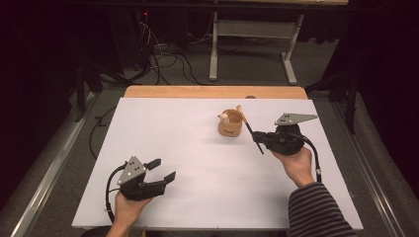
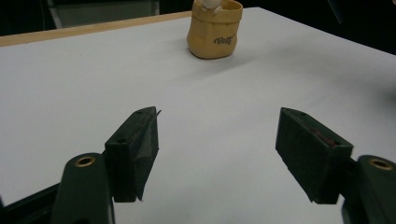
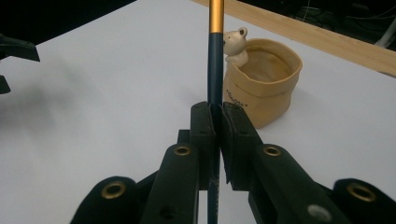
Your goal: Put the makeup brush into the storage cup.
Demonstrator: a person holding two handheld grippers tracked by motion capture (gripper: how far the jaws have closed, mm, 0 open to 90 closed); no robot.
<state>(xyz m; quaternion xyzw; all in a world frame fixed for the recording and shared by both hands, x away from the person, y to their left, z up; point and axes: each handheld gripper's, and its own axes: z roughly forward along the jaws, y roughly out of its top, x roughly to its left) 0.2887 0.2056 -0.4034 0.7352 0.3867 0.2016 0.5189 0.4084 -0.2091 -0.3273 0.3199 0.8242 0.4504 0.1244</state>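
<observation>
Overhead, the right gripper (image 1: 261, 139) near the counter's (image 1: 197, 148) right edge pinches a dark pen with a gold band (image 1: 249, 129), its upper end leaning over the tan sack-shaped holder (image 1: 230, 124) toward the far edge, while the left gripper (image 1: 163, 170) hovers spread and empty by the near-left corner. Left gripper view: jaws wide apart over bare counter (image 2: 210, 116), holder (image 2: 215, 30) well ahead near the far edge. Right gripper view: jaws pressed onto the pen (image 3: 215, 56) just beside the holder (image 3: 261, 84) and its small bear figure (image 3: 235, 44); likely the pen is being put into the holder, so next calls for centring the tip over the mouth, lowering, then releasing.
</observation>
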